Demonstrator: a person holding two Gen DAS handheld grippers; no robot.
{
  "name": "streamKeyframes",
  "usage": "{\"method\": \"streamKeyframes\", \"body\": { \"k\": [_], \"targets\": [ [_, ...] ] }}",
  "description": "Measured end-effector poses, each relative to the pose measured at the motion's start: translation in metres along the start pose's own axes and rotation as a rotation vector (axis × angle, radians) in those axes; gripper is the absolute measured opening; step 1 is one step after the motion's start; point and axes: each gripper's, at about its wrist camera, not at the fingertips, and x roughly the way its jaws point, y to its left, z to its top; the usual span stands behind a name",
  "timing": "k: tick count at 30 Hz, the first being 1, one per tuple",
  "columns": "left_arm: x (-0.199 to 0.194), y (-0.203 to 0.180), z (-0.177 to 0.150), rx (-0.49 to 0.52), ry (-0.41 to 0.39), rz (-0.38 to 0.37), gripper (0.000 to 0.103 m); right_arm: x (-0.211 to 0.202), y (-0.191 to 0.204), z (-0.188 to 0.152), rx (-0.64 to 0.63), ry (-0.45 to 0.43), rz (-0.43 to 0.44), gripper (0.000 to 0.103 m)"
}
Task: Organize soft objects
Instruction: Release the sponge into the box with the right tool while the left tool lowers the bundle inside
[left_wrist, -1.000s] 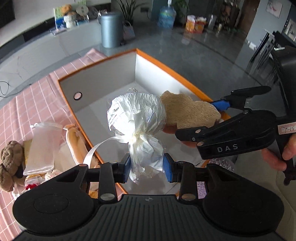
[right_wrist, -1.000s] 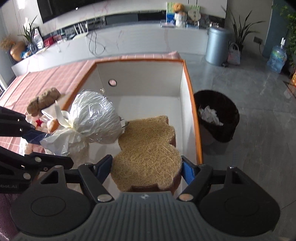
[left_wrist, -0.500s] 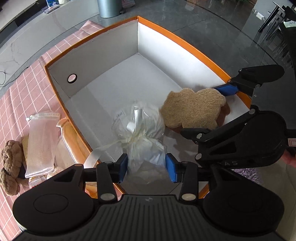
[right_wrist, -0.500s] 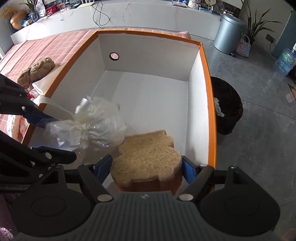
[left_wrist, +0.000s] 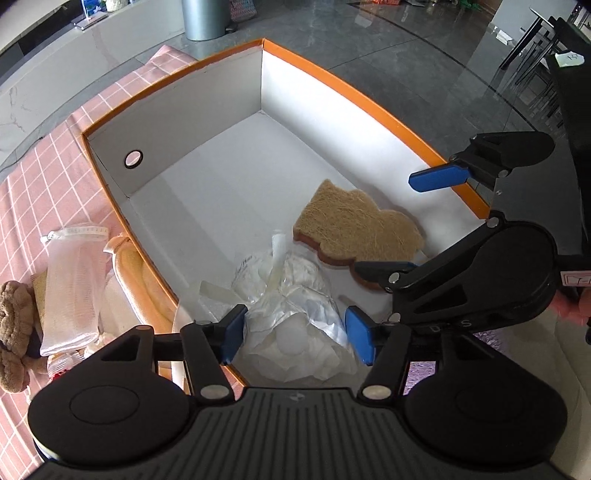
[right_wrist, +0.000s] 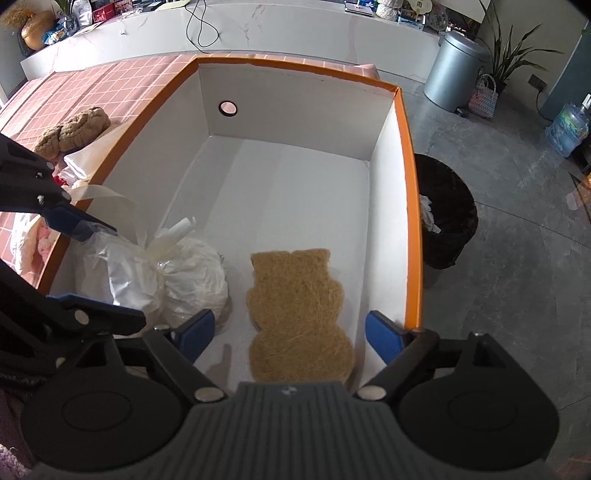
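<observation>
Releasing: left hand-held gripper (left_wrist: 293, 334) jaws just opening, bag (left_wrist: 295, 295) loose between; right hand-held gripper (right_wrist: 290, 334) opening over sponge (right_wrist: 295, 310), both lying in box (right_wrist: 412, 221). Risking ribbon snagging left pad on lifting.

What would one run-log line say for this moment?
left gripper: opening, clear wrapped bundle released | right gripper: opening, tan fibre sponge released | both in orange-rimmed box

box (right_wrist: 412, 236): white walls, orange rim | loofah pad (right_wrist: 295, 314): tan fibres, brown edge | bagged bundle (right_wrist: 177, 273): clear wrap, cream ribbon | tablecloth (right_wrist: 110, 85): pink, white grid | fingers (left_wrist: 358, 336): blue pads | bin (right_wrist: 452, 70): grey
</observation>
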Motion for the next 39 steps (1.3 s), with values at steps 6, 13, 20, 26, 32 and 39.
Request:
{"method": "streamKeyframes", "body": {
  "k": [6,13,20,26,32,39],
  "targets": [
    [-0.009,0.000,-0.003,-0.011,-0.028,-0.012,0.079,-0.007,0.002,-0.004,-0.002,-0.007,0.002,0.092],
    [-0.024,0.003,-0.009,-0.052,-0.080,-0.040,0.085,-0.025,0.008,-0.006,-0.014,-0.046,-0.008,0.094],
    [-0.043,0.006,-0.020,-0.081,-0.161,0.022,0.077,-0.039,0.020,-0.010,-0.022,-0.089,0.043,0.080],
    [-0.058,0.017,-0.033,-0.138,-0.235,0.057,0.069,-0.038,0.035,-0.012,-0.054,-0.092,0.059,0.065],
    [-0.059,0.034,-0.046,-0.199,-0.278,0.077,0.062,-0.028,0.044,-0.005,-0.051,-0.102,0.076,0.053],
    [-0.053,0.057,-0.055,-0.256,-0.287,0.081,0.062,-0.011,0.052,0.015,-0.065,-0.136,0.071,0.040]
  ]
}}
